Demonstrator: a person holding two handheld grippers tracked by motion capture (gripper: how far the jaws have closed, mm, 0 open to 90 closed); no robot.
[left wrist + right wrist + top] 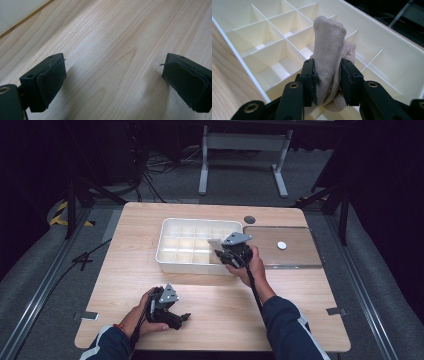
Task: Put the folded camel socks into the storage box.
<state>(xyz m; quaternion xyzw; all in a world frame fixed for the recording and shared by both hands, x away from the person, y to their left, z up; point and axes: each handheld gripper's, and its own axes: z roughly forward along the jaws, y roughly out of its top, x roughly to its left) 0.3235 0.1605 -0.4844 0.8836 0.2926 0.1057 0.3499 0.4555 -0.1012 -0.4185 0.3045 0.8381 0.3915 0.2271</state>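
Observation:
A white divided box (167, 242) stands in the middle of the wooden table, its compartments (272, 47) bare. My right gripper (226, 253) hangs over the box's near right corner, shut on a folded beige cloth (329, 55) that sticks up between its pads (310, 82). In the high view the cloth (215, 243) shows pale just left of the gripper. My left gripper (176, 316) rests low near the table's front edge, its jaws wide apart over bare wood (112, 65) with nothing between them.
A clear flat lid (295, 257) lies right of the box with a small white disc (282, 245) on it. A dark round spot (249, 219) sits behind the box. Metal frame legs (202, 165) stand on the floor beyond the table.

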